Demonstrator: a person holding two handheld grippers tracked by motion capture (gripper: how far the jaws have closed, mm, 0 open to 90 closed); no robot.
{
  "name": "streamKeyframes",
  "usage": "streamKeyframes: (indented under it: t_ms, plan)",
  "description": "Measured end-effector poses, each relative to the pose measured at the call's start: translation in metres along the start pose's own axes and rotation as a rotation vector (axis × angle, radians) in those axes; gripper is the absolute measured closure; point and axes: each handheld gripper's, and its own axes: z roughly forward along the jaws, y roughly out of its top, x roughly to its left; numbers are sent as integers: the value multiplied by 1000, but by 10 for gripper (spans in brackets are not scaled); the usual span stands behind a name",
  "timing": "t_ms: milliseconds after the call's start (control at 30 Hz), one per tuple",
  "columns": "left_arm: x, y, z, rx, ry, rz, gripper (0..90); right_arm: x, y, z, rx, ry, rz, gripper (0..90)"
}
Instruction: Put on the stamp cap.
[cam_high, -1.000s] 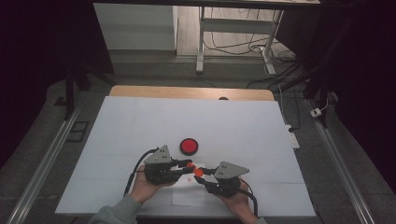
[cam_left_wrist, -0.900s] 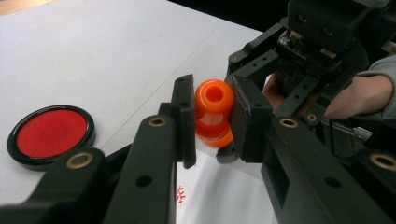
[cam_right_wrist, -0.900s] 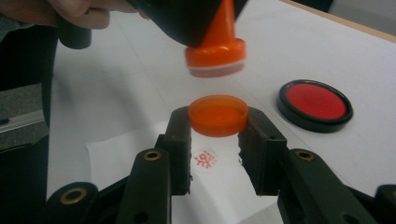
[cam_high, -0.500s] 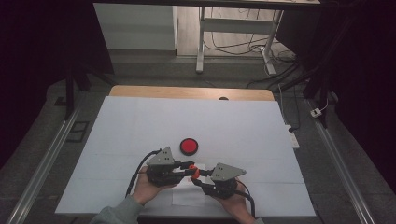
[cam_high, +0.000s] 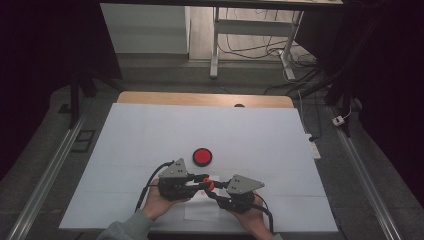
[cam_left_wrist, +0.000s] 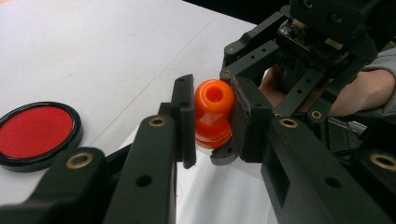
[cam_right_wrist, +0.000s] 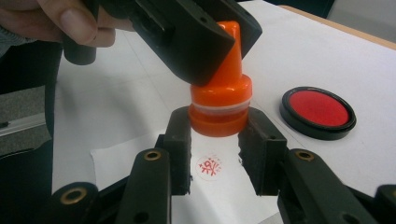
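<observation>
Stamp (cam_right_wrist: 219, 100) gripped at both ends above the paper (cam_right_wrist: 224, 186).
Left gripper (cam_left_wrist: 212, 119) clamps its handle; right gripper (cam_right_wrist: 217, 140) holds its base, likely recapping near the ink pad (cam_high: 202, 156).

Glossy orange plastic stamp (cam_right_wrist: 218, 100) with a pale band around its lower body. Round red ink pad in a black rim (cam_right_wrist: 317, 112) beside the stamp. White paper sheet (cam_right_wrist: 224, 186) under the stamp bears a red circular imprint (cam_right_wrist: 209, 166). Both matte black grippers (cam_high: 200, 182) (cam_high: 220, 196) carry brass-coloured rivets.

Black gripper (cam_left_wrist: 212, 123) jaws with brass-coloured screws; sleeve (cam_high: 122, 231) seemingly grey-green.
</observation>
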Motion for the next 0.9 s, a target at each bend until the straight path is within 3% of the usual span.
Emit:
streamKeyframes:
  t_ms: [900]
  plan:
    - [0, -2, 2, -8, -8, 2, 722, 2, 1, -2, -11, -42, -9, 647]
